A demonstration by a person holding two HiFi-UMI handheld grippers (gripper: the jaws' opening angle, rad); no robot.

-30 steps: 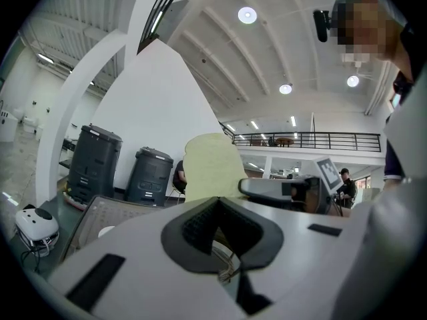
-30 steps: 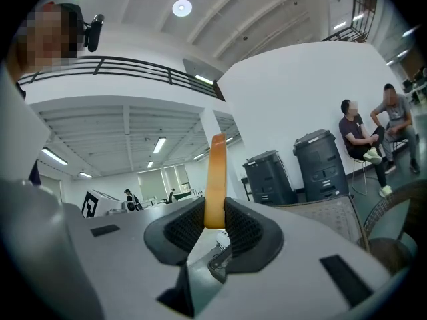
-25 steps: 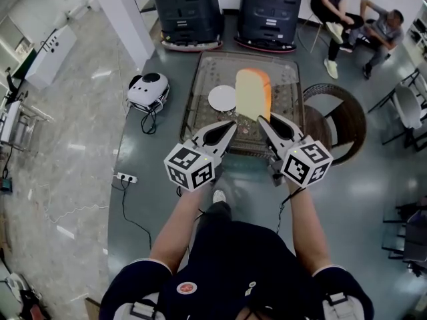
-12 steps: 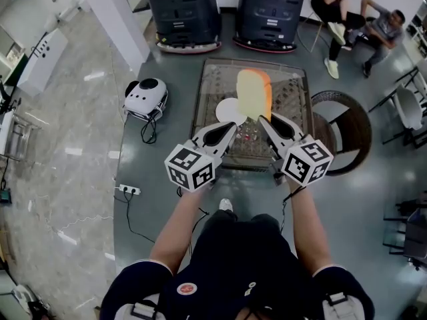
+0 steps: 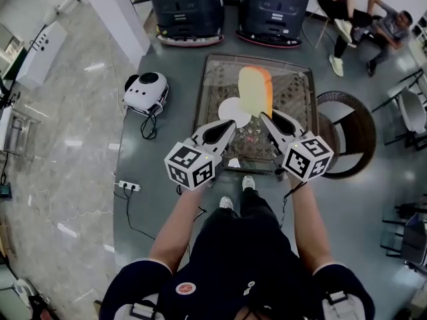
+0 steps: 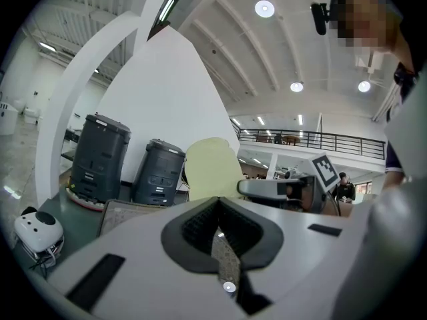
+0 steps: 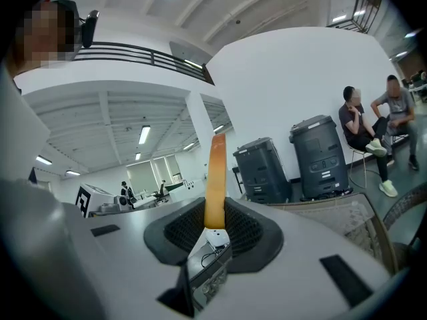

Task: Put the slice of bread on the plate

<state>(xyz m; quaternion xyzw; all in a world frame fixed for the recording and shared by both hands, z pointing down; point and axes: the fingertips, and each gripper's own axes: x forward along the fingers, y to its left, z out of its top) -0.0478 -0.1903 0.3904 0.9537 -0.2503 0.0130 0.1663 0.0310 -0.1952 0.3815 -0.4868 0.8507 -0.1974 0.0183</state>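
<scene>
Biggest thing below me is the low rectangular glass-topped table (image 5: pixel 297 89) with the patterned surface. My right gripper (image 5: pixel 265 117) is pinching the big pale slice of bread with the orange-brown crust (image 5: pixel 255 91) by its lower edge. The slice stands upright in the air over the table, not resting on anything. In the head view it overlaps the far right edge of the small round white plate (image 5: pixel 229 111). Left gripper (image 5: pixel 231 123) is pressed together with nothing in it, tip over the plate's near edge.
</scene>
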